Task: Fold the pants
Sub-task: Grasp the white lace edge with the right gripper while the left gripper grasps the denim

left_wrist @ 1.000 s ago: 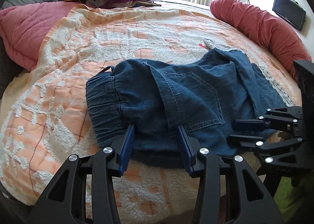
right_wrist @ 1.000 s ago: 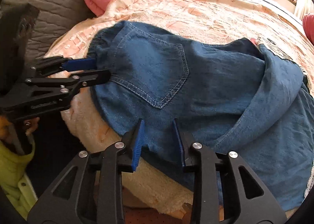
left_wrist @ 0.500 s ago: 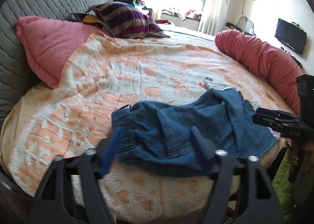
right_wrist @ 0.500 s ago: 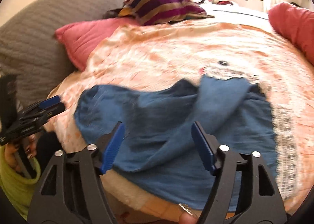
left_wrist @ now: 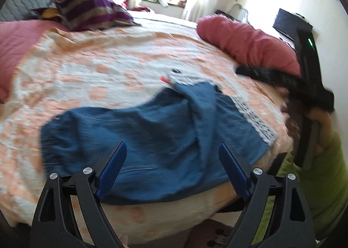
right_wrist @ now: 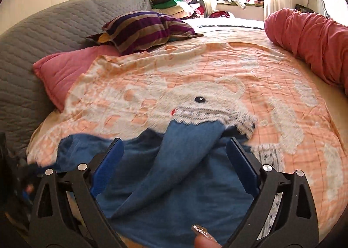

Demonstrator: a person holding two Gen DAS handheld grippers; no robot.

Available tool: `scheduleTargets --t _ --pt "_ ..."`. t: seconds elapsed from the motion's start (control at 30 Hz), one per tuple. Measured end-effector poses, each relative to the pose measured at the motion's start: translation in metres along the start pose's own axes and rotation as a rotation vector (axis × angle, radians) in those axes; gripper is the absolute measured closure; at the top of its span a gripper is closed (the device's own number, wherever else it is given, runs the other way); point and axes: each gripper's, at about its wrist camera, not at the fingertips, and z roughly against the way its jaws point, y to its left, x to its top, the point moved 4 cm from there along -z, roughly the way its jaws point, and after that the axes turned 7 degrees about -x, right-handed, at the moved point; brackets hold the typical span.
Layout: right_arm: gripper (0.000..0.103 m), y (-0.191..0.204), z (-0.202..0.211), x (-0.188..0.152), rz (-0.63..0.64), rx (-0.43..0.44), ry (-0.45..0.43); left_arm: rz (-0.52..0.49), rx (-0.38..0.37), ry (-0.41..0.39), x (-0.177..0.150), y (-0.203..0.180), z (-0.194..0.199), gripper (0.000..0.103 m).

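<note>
The blue pants (left_wrist: pixel 152 139) lie bunched at the near edge of the bed (left_wrist: pixel 108 63), and both the left gripper (left_wrist: pixel 171 172) and the right gripper (right_wrist: pixel 174 165) are opening wide above them, with nothing pinched. The left view is blurry, but only it shows the right gripper from the side, black against the red bolster (left_wrist: pixel 245 41) at the right edge. The right view is sharper and shows a fingertip (right_wrist: pixel 204 239) with a glittery nail at the bottom, a gray headboard (right_wrist: pixel 54 30) along the left edge, and a striped pillow (right_wrist: pixel 143 28).
</note>
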Motion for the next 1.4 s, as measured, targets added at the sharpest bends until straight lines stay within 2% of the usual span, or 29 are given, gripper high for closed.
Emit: scheduleTargets --t 0.17,0.27,0.4,0.47,0.57,0.63,0.67,0.7,0.73,0.77,0.83,0.87,0.9,0.97,1.0,1.2,1.27,1.3,1.37,1.4 --pt "0.012 -0.001 -0.029 0.019 0.02 -0.018 0.053 -0.018 -0.046 0.056 -0.002 -0.018 -0.029 0.017" --pt "0.012 0.004 -0.052 0.028 0.029 0.002 0.097 -0.004 -0.082 0.1 -0.003 -0.023 -0.05 0.018" --pt "0.012 0.009 -0.101 0.038 0.024 0.021 0.206 0.004 -0.108 0.138 0.0 -0.029 -0.071 0.019" --pt "0.012 0.011 -0.128 0.038 -0.003 0.028 0.279 0.017 -0.132 0.145 0.002 -0.03 -0.081 0.026" --pt "0.012 0.019 -0.161 0.036 -0.007 0.024 0.342 0.055 -0.152 0.156 0.0 -0.028 -0.096 0.028" --pt "0.012 0.024 -0.177 0.035 0.0 -0.008 0.364 0.064 -0.169 0.164 -0.003 -0.027 -0.104 0.064" --pt "0.012 0.027 -0.185 0.035 0.01 -0.023 0.368 0.052 -0.188 0.172 -0.006 -0.029 -0.109 0.071" --pt "0.012 0.031 -0.193 0.035 0.029 -0.039 0.367 0.03 -0.205 0.184 -0.008 -0.031 -0.112 0.084" --pt "0.012 0.034 -0.201 0.035 0.045 -0.065 0.365 -0.003 -0.214 0.2 -0.011 -0.036 -0.114 0.091" --pt "0.012 0.037 -0.208 0.036 0.06 -0.094 0.364 -0.019 -0.216 0.197 -0.012 -0.038 -0.114 0.091" --pt "0.018 0.036 -0.219 0.036 0.082 -0.138 0.36 -0.059 -0.229 0.191 -0.013 -0.043 -0.114 0.091" --pt "0.036 0.035 -0.224 0.035 0.103 -0.168 0.36 -0.071 -0.231 0.187 -0.013 -0.044 -0.114 0.091" --pt "0.06 0.033 -0.228 0.035 0.12 -0.187 0.36 -0.088 -0.231 0.179 -0.012 -0.045 -0.112 0.091" --pt "0.083 0.028 -0.231 0.035 0.161 -0.214 0.35 -0.104 -0.23 0.168 -0.011 -0.044 -0.11 0.091" --pt "0.098 0.022 -0.225 0.036 0.145 -0.176 0.335 -0.11 -0.225 0.162 -0.01 -0.044 -0.108 0.091" --pt "0.098 -0.03 -0.162 0.045 0.011 -0.132 0.23 -0.141 -0.187 0.134 -0.006 -0.043 -0.097 0.09" --pt "0.098 -0.052 -0.137 0.043 -0.049 -0.122 0.207 -0.15 -0.169 0.126 -0.006 -0.044 -0.095 0.085" --pt "0.098 -0.06 -0.127 0.042 -0.069 -0.12 0.196 -0.149 -0.164 0.122 -0.005 -0.043 -0.095 0.078" --pt "0.098 -0.077 -0.106 0.039 -0.109 -0.113 0.175 -0.149 -0.148 0.107 -0.003 -0.044 -0.095 0.07" --pt "0.098 -0.088 -0.09 0.035 -0.133 -0.109 0.159 -0.154 -0.141 0.102 -0.003 -0.044 -0.093 0.069"
